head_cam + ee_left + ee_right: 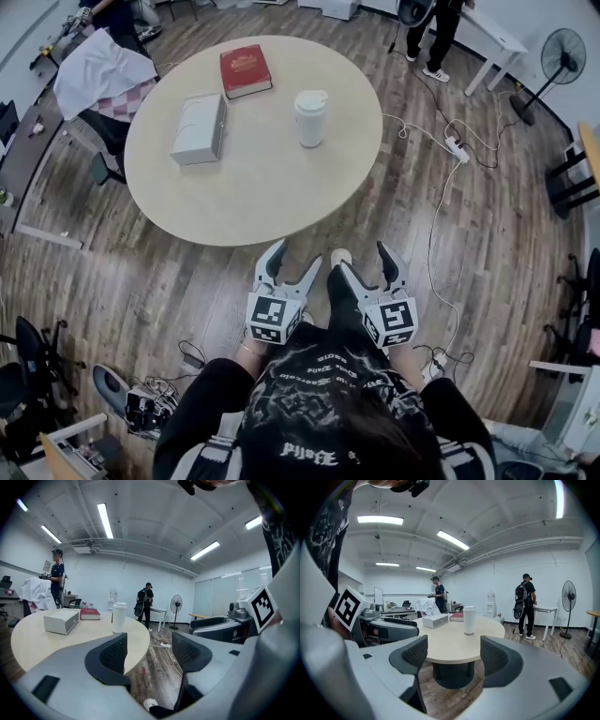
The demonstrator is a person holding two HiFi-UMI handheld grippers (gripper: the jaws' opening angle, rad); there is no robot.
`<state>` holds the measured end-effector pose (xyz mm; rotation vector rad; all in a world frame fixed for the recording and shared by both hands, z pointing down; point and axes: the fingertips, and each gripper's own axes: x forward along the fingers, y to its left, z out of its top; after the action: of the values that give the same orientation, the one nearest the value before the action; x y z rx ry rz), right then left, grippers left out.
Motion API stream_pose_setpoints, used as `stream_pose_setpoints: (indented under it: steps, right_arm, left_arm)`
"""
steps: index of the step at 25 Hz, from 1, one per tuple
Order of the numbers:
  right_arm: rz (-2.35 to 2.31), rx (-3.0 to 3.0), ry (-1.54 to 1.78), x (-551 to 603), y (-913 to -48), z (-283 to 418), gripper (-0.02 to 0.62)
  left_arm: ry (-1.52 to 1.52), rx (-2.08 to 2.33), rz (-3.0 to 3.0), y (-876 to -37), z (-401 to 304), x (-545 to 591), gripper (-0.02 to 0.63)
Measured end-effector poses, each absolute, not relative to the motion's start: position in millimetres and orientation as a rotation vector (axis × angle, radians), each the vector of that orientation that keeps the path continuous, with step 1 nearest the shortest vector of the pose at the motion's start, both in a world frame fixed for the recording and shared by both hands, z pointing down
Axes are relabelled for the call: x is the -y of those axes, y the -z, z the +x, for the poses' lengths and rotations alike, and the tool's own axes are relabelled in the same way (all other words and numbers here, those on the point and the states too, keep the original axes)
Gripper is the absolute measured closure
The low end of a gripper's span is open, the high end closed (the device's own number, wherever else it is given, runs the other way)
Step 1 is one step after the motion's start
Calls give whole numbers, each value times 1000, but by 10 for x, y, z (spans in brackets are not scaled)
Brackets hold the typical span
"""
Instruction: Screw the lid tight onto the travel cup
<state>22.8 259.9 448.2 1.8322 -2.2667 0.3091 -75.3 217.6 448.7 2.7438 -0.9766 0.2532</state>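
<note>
Jaws apart on both sides: left gripper (pixel 298 255) and right gripper (pixel 361 257) hold nothing, with only floor and table showing between the pads. Both sit side by side just off the near edge of the round table (pixel 253 202), over the wood floor, pointing at it. Travel cup (pixel 310 119) stands upright on the table, right of centre, well apart from both grippers. Lid (pixel 311 98) sits on top; can't tell if it's tight. White box (pixel 199 128) lies left of the cup, red book (pixel 245 70) near the far edge.
</note>
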Motion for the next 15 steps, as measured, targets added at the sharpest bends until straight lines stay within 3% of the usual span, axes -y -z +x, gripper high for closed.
stream_pose_setpoints:
  steps: [15]
  right_arm:
    - [1555, 2417, -288, -786, -4449, 957, 258]
  left_arm:
    - [-247, 1272, 2597, -4391, -275, -632, 298]
